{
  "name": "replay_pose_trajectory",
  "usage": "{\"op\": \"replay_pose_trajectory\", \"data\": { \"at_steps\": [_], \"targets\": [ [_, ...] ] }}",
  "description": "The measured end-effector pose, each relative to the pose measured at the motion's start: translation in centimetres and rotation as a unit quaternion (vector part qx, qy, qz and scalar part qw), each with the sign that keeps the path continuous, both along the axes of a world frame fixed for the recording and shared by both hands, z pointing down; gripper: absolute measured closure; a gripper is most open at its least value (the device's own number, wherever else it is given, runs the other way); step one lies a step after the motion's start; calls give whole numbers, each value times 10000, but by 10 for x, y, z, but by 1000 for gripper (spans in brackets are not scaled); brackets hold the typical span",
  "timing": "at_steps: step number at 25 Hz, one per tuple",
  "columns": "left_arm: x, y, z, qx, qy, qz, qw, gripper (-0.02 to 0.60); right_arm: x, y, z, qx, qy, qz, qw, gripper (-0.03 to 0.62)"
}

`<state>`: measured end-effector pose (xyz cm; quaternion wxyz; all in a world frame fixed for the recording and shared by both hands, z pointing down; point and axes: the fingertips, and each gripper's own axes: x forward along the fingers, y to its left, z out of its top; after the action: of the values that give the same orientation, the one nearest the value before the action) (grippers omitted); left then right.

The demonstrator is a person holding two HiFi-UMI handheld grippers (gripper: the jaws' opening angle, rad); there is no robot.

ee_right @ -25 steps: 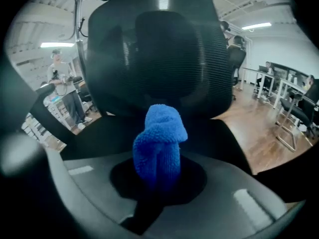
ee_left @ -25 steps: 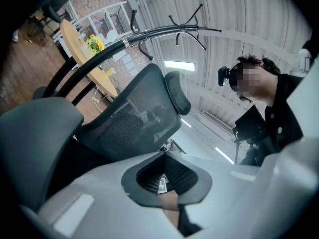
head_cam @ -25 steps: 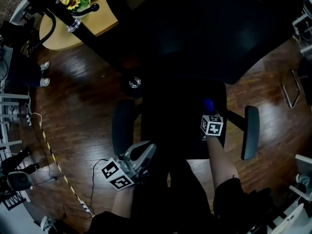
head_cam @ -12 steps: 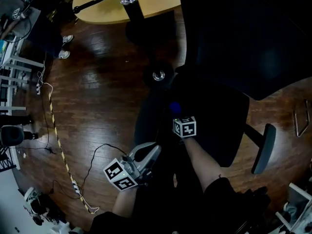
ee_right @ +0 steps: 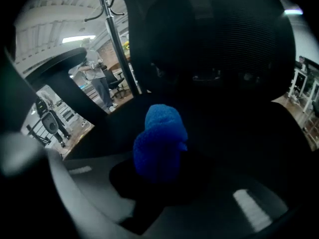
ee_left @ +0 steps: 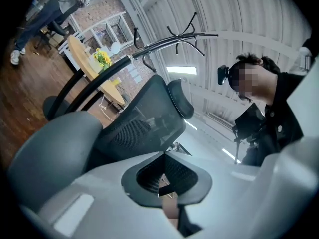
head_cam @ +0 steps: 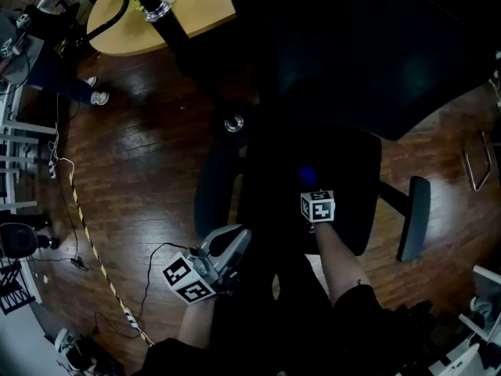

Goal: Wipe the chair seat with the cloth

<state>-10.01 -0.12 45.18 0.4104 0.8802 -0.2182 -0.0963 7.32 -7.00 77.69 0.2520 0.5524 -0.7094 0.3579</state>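
Blue cloth (ee_right: 159,138), black chair seat (head_cam: 352,163)

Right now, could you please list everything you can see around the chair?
office chair: one, black, centre
seat: one, black, under the right gripper
armrests: two, dark, either side of the seat
cloth: one, blue, on the seat
table: one, light wood, upper left
flowers: one bunch, yellow, on the table
coat stand: one, black, by the table
floor: dark wood
left gripper: grey, shut, empty, lower left
right gripper: shut on the cloth
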Motion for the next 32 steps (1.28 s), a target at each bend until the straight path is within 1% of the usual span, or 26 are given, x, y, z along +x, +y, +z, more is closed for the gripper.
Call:
{"op": "replay_pose_trajectory", "data": {
  "at_steps": [3,5,7,9,11,14,17,19,21,23,25,28,30,32],
  "targets": [
    [29,3,-1,37,21,401,9992,580,73,28,3,-73,334,504,9981,557],
    [48,5,1,49,42,695,9976,580,121,50,2,-132,526,898,9945,557],
    [65,7,3,62,58,945,9955,580,162,71,-3,-227,715,1261,9892,557],
    [80,11,1,78,96,1119,9936,580,195,87,-10,-266,853,1516,9844,559],
    [90,17,-4,104,124,1258,9919,580,212,97,-18,-185,843,1635,9828,557],
    [95,24,-11,119,125,1352,9907,580,218,101,-28,-90,955,1656,9815,557],
    [90,24,-11,106,70,1292,9915,580,219,98,-28,-122,1138,1694,9789,557],
    [87,23,-7,103,56,1178,9930,580,220,94,-29,-119,1100,1828,9769,557],
    [80,23,-8,113,79,1056,9943,580,204,87,-33,-78,978,1773,9793,559],
    [67,21,-11,132,106,953,9953,580,167,76,-30,-38,793,1421,9867,557],
    [55,16,-12,142,124,822,9964,580,121,62,-23,-35,558,1069,9927,557],
    [38,13,-15,202,146,580,9980,580,38,39,-24,61,75,510,9987,557],
    [29,14,-20,265,152,377,9988,580,-18,26,-30,133,-261,32,9996,557],
    [19,15,-25,306,132,158,9993,580,-69,17,-37,148,-546,-450,9974,557]
  ]
}}
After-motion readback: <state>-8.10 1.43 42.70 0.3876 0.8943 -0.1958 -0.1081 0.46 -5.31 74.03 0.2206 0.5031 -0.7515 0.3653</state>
